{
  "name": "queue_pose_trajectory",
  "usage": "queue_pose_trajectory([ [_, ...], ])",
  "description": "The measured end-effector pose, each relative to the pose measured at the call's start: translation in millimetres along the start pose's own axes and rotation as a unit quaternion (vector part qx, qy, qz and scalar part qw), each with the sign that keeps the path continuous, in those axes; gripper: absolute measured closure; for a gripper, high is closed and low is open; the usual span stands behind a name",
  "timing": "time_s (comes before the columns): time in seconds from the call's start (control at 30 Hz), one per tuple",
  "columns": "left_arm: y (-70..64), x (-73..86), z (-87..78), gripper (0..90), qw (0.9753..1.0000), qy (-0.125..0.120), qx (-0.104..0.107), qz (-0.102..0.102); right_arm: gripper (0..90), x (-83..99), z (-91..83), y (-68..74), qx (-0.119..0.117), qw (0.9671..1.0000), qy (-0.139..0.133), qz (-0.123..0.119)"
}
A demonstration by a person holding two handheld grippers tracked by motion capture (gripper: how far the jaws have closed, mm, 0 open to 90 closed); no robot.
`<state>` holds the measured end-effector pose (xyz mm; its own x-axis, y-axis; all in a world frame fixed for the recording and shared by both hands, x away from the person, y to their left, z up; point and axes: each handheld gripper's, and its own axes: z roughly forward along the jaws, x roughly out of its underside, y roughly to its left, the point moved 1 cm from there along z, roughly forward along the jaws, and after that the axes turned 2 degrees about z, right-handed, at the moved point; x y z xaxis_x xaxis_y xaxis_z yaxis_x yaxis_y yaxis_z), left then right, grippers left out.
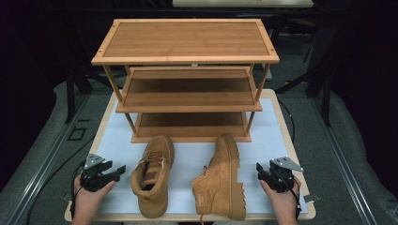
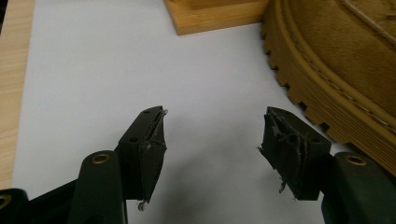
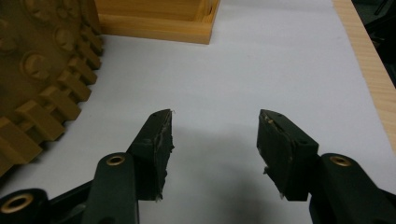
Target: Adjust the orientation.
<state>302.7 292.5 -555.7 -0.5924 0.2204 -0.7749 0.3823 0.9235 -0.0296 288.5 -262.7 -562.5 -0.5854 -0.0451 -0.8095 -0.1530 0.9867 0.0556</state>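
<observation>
A: The left gripper (image 1: 119, 169) sat near the front left corner of the white tabletop (image 1: 277, 136), jaws spread wide with bare surface between them. It gripped nothing.

B: And the right gripper (image 1: 259, 169)?

A: Same story near the front right corner: jaws well apart, empty, low over the tabletop.

B: So where were the boots from there?

A: Between the two grippers. The left boot (image 1: 152, 173) stood upright on its sole, just inward of the left gripper, toe toward the rack and collar toward the front edge. In the left gripper view its ridged sole (image 2: 327, 107) ran along the right side, just beside the right-hand jaw, not touching.

B: The other one?

A: The right boot (image 1: 221, 180) lay tipped on its side, lugged tread facing the right gripper, long axis also running front to back. The right gripper view had those lugs (image 3: 42, 107) at the left, near the left-hand jaw but apart from it.

B: Which hand had the shorter trip?

A: Each sat beside its own boot; I'd judge the left a touch closer. Both boots lay sideways of the jaws, so either gripper would have needed to swing inward.

B: And the wooden shoe rack (image 1: 187, 84)?

A: At the back half of the tabletop, three shelves, all bare.
</observation>
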Motion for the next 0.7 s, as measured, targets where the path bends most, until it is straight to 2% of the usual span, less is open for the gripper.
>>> queue_pose_trajectory([
  [0.03,-1.8,-0.7,0.3,38.6,1.0000,-0.002,-0.002,0.005,45.2,1.0,-0.9,1.0,-0.001,1.0000,-0.002,-0.001],
  [0.2,-4.5,-1.9,4.7,38.5,1.0000,0.000,0.000,0.005,44.9,1.5,-3.8,7.0,-0.005,1.0000,-0.008,-0.002],
  [0.27,-5.0,-1.4,5.8,38.8,1.0000,0.001,0.006,0.004,45.0,1.9,-3.9,8.8,-0.005,1.0000,-0.005,-0.004],
  [0.37,-5.1,-1.0,6.7,40.0,1.0000,0.005,0.003,0.004,44.9,2.4,-3.0,9.7,-0.007,1.0000,0.000,-0.004],
  [0.63,-3.2,-0.8,6.6,40.8,1.0000,0.001,0.005,-0.002,44.9,3.0,1.3,11.4,-0.009,1.0000,0.000,-0.002],
  [0.7,-4.1,-1.4,4.1,41.4,0.9999,-0.002,0.008,-0.010,44.8,3.2,0.1,11.4,-0.011,0.9999,0.002,-0.002],
])
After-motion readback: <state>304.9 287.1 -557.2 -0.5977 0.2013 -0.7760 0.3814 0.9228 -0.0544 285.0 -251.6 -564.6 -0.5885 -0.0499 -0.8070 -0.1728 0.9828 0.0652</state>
